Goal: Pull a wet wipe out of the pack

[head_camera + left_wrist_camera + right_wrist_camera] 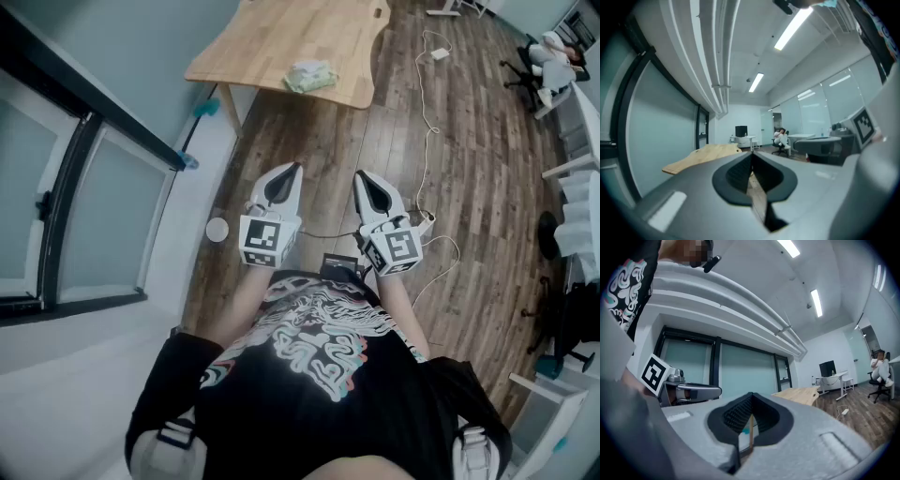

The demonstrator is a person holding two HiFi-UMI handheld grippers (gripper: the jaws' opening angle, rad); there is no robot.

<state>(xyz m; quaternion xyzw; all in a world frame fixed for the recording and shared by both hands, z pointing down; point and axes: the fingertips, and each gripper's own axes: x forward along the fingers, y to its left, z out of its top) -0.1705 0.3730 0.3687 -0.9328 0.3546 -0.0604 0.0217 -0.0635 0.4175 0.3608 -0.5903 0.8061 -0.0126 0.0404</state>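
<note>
The wet wipe pack (310,76), pale green and soft, lies on the wooden table (272,42) at the top of the head view. Both grippers are held level in front of the person's chest, well short of the table. My left gripper (287,172) is shut with nothing between its jaws. My right gripper (367,180) beside it is also shut and empty. In the left gripper view the tips (752,154) meet in front of the table (703,155). In the right gripper view the tips (751,397) meet too. The pack is hidden in both gripper views.
A dark-framed glass wall (66,206) runs along the left. On the wood floor lie a white cable with a plug (429,112) and a small round white object (217,230). A person sits on an office chair (544,61) at the far right, beside white desks.
</note>
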